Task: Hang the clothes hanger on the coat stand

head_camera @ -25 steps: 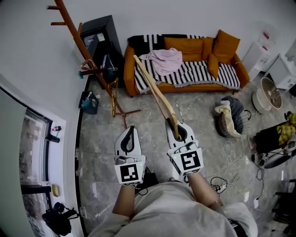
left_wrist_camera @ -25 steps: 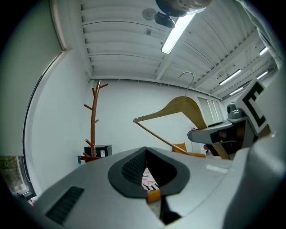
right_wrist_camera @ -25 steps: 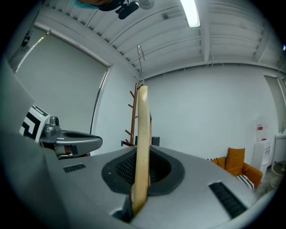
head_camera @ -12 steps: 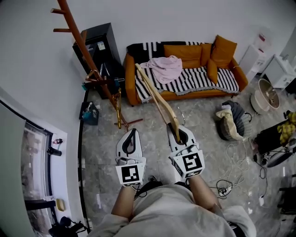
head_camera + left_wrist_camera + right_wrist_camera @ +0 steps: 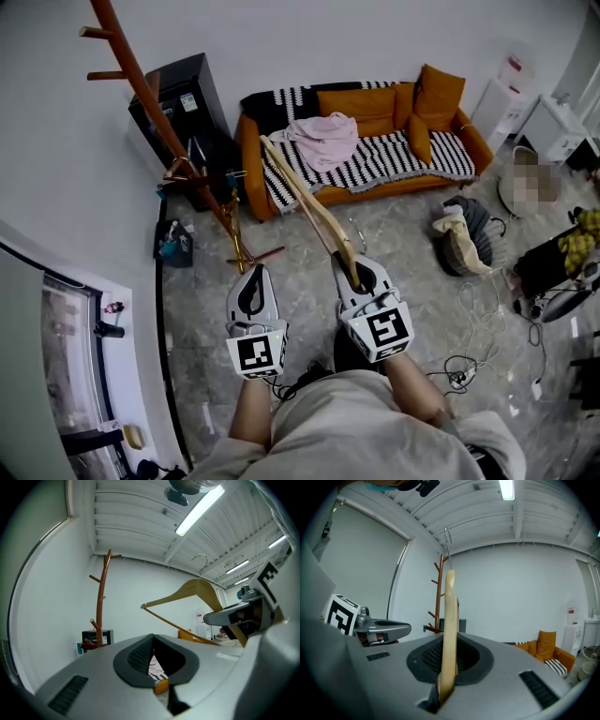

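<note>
A tall brown wooden coat stand (image 5: 159, 117) leans across the upper left of the head view, against the white wall. It also shows ahead in the left gripper view as the coat stand (image 5: 101, 606) and, behind the hanger, as the coat stand (image 5: 438, 597). My right gripper (image 5: 356, 268) is shut on one end of a pale wooden clothes hanger (image 5: 309, 202), which points away toward the sofa. The hanger (image 5: 450, 630) stands edge-on between the jaws with its wire hook (image 5: 447, 538) uppermost. My left gripper (image 5: 256, 274) is shut and empty, beside the right one and nearer the stand's feet.
An orange sofa (image 5: 441, 150) with a striped blanket and a pink cloth stands at the back. A black cabinet (image 5: 183, 94) sits behind the stand. A clothes pile (image 5: 464, 230) and cables (image 5: 473, 319) lie on the marble floor at the right. A window sill (image 5: 84, 328) runs down the left.
The room has slid left and down in the head view, and the stand's feet now lie closer to my left gripper. Both grippers keep their pose, with the hanger still clamped.
</note>
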A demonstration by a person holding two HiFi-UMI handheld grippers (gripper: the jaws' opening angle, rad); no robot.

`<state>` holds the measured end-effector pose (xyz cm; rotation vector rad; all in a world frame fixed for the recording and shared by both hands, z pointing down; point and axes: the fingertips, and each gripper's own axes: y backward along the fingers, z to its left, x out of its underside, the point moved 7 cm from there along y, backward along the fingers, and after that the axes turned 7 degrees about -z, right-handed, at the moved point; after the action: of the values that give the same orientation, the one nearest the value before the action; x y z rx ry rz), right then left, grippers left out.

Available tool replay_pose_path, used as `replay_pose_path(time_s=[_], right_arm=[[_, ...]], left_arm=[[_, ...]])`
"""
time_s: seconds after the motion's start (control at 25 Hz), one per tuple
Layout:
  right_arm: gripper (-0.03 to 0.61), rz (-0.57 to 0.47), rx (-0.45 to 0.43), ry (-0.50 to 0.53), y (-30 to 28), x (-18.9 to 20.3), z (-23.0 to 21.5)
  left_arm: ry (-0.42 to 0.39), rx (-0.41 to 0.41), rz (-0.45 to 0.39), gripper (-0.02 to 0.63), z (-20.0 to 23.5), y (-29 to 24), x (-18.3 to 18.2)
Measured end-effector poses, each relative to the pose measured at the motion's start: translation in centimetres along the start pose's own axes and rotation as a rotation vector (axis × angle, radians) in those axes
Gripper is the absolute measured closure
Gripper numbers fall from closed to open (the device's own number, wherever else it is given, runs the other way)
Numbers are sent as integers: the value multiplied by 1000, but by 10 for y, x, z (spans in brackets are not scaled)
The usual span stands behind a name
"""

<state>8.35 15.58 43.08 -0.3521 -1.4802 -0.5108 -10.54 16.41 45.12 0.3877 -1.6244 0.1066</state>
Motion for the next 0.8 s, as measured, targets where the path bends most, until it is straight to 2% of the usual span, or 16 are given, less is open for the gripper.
replay_pose_path(time_s=[0.28, 0.52, 0.8], right_arm=[[571, -2, -23, -17, -47, 15, -22], [571, -7, -68, -13, -101, 18, -62], [571, 7, -211, -58, -172, 30, -114]], left_arm=[[-33, 0, 20, 604, 11, -41, 16], [-50, -46, 44, 604, 23, -95, 22], [-70, -144, 96, 604, 33, -165, 29]])
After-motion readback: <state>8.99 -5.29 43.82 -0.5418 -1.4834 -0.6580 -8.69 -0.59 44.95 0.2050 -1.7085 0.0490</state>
